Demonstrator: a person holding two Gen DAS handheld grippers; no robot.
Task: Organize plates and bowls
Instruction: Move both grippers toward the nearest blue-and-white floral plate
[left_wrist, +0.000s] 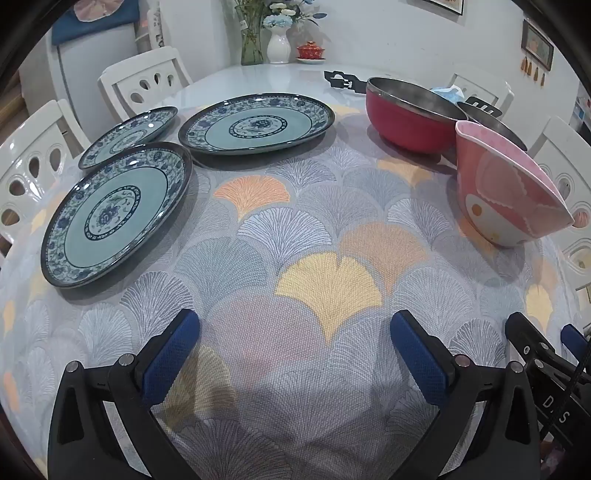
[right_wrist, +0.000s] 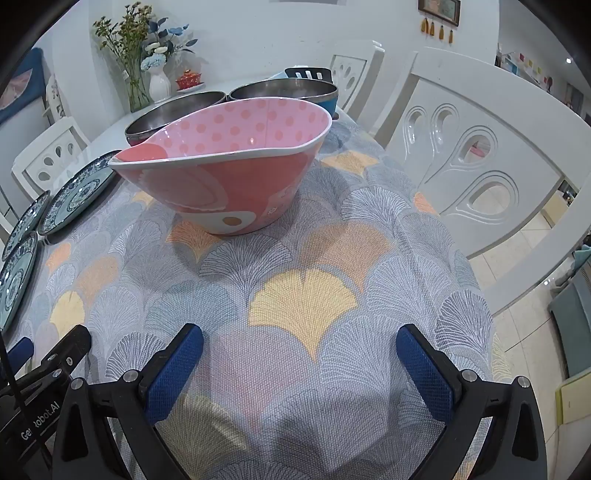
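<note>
Left hand-held gripper (left_wrist: 295, 347) and right hand-held gripper (right_wrist: 300, 360) both spread wide, holding nothing

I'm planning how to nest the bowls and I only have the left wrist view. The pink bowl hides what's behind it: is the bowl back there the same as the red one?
Observer: No. The right wrist view shows the far bowl as steel inside like the red bowl, but blue outside.
Operator: What's inside the pink bowl?
Observer: The pink bowl looks empty; its inside is pale pink with darker dots.
Operator: Is the right gripper holding anything?
Observer: No. The right gripper is open over bare tablecloth, short of the pink bowl.
</note>
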